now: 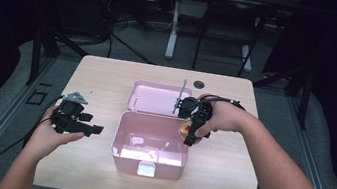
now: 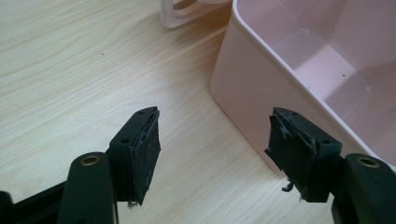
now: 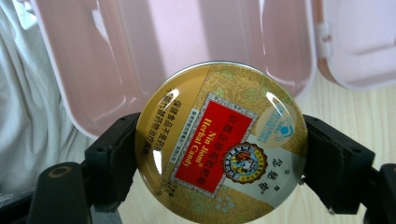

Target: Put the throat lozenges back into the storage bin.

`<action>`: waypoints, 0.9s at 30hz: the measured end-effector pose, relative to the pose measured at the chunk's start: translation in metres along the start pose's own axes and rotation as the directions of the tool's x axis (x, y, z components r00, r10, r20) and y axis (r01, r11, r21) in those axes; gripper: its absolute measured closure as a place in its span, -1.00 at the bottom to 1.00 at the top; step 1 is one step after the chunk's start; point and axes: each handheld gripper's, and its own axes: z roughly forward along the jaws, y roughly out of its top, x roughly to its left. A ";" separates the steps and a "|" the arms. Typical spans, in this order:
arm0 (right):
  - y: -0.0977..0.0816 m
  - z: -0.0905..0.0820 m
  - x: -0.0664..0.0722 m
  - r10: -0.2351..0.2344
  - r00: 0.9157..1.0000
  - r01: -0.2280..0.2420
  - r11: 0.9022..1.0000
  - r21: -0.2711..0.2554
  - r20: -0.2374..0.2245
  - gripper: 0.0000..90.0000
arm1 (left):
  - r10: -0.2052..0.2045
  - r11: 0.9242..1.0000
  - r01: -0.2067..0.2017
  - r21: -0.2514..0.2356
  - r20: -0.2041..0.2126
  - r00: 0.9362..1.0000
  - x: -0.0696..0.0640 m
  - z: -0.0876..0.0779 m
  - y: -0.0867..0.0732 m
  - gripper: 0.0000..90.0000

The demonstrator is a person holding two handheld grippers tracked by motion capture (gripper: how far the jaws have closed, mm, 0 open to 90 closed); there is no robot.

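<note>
Right gripper (image 1: 190,130) clamps a round candy tin (image 3: 220,144) over the pink box's (image 1: 121,143) right rim; left gripper (image 2: 215,154) gapes wide, empty, near the tabletop's (image 1: 109,73) left edge

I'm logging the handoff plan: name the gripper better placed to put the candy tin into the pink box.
Right. The right gripper is shut on the candy tin and hangs over the pink box's right rim. The left gripper is open, holds nothing, and sits on the table left of the box.
</note>
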 end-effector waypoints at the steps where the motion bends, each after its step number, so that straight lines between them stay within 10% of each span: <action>1: 0.003 0.001 0.001 -0.008 1.000 0.008 1.000 0.002 0.000 -0.56 | 0.000 1.000 0.000 0.001 0.001 1.000 0.000 0.000 0.000 -0.25; 27: 0.032 0.029 0.014 -0.085 0.996 0.085 0.996 0.014 -0.010 -0.56 | -0.002 1.000 0.002 0.003 0.000 1.000 0.000 0.001 0.000 -0.25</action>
